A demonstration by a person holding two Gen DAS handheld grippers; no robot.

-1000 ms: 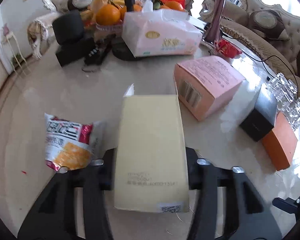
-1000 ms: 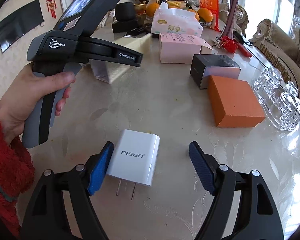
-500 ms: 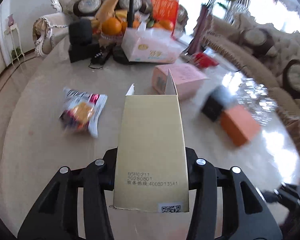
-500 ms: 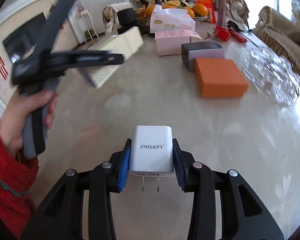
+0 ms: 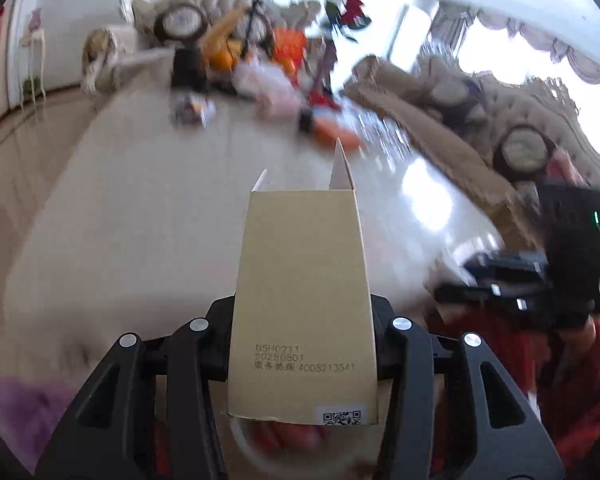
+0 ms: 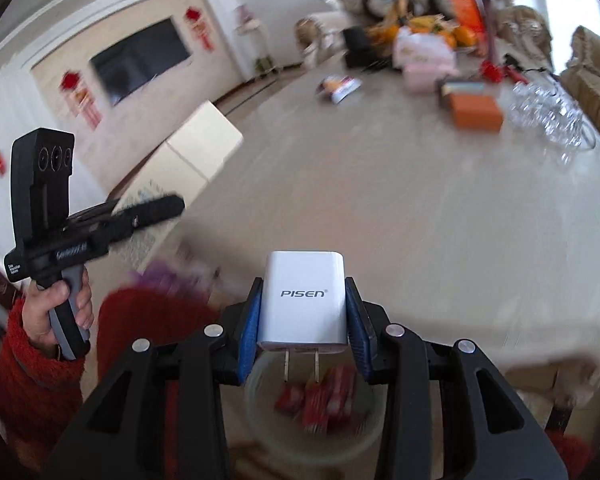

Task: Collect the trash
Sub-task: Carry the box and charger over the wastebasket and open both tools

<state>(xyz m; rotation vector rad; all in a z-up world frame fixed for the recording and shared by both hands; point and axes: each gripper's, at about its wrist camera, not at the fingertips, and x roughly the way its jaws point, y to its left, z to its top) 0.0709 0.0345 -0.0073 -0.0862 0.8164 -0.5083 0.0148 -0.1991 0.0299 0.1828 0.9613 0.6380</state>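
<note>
My left gripper [image 5: 302, 344] is shut on a tall yellow carton [image 5: 302, 292] with open top flaps, held over the near table edge. The carton also shows in the right wrist view [image 6: 188, 160], at the left. My right gripper [image 6: 304, 320] is shut on a white PISEN charger [image 6: 303, 298], prongs pointing back. Below it a round bin [image 6: 312, 412] holds red wrappers. A snack packet [image 6: 338, 86] lies far off on the table; it also shows in the left wrist view [image 5: 192, 110].
The marble table [image 6: 400, 208] carries a pink box [image 6: 422, 76], an orange box [image 6: 476, 112], a tissue pack, fruit and glassware [image 6: 548, 116] at its far end. Sofas stand at the right. A purple thing [image 5: 24, 408] lies low at the left.
Both grippers have pulled back from the table middle toward its near edge with their loads. The right gripper closed on the charger and lifted it; a bin now shows beneath.
</note>
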